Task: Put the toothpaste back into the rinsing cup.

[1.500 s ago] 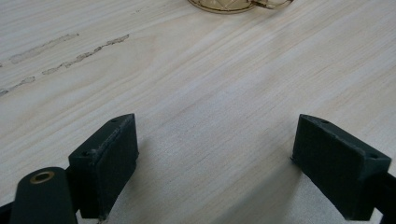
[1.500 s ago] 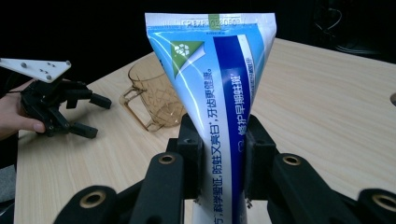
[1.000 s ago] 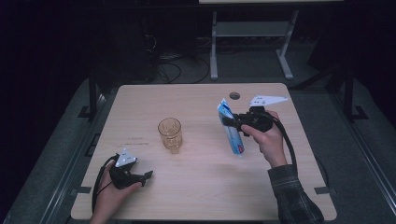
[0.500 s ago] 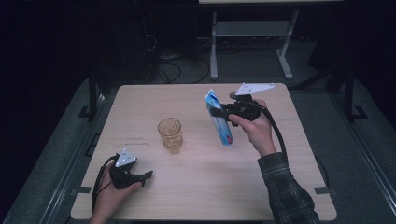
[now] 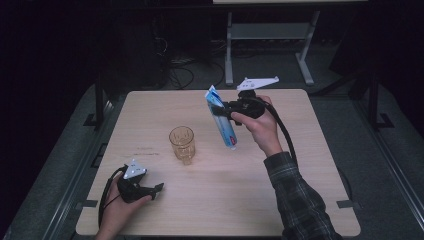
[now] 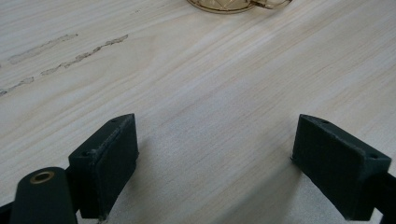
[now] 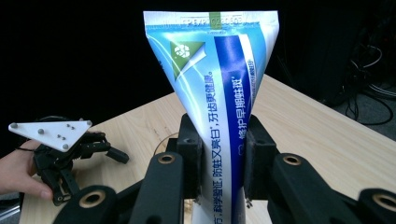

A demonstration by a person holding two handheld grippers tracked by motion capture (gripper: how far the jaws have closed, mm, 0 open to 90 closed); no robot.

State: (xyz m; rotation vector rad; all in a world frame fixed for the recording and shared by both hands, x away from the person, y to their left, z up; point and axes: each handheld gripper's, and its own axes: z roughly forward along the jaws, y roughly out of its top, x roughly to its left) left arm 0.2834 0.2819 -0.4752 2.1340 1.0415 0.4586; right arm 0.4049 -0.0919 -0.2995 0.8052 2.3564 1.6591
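1. Nearest the person, the left gripper [image 5: 156,189] rests low on the surface [image 5: 235,200] with its fingers [image 6: 105,161] spread wide and only bare wood between them.

2. Just beyond those spread fingers stands the amber glass [image 5: 182,144]; its base [image 6: 233,3] sits at the far edge of the left gripper view, apart from both pads.

3. Farther off, the right gripper [image 5: 226,111] is held above the surface, its fingers [image 7: 190,154] pinching a blue and white toothpaste tube [image 7: 219,93] across the body. The flat crimped end stands above the fingers in the right gripper view; the cap end hangs below them, slanting toward the person and away from the glass.

4. Judged from this, the work is to carry the tube to the glass and stand it inside.

5. Risks:
   - The tube is soft and tapered, so it could slide down through the pads if the squeeze eases, or bulge if it tightens.
   - The lower end hangs well below the fingers; coming in low, it could strike the rim and tip the glass.
   - The glass stands free, with the left fingers not around it, so a knock would shift it.
   - Released tilted, the tube could lever the glass over.
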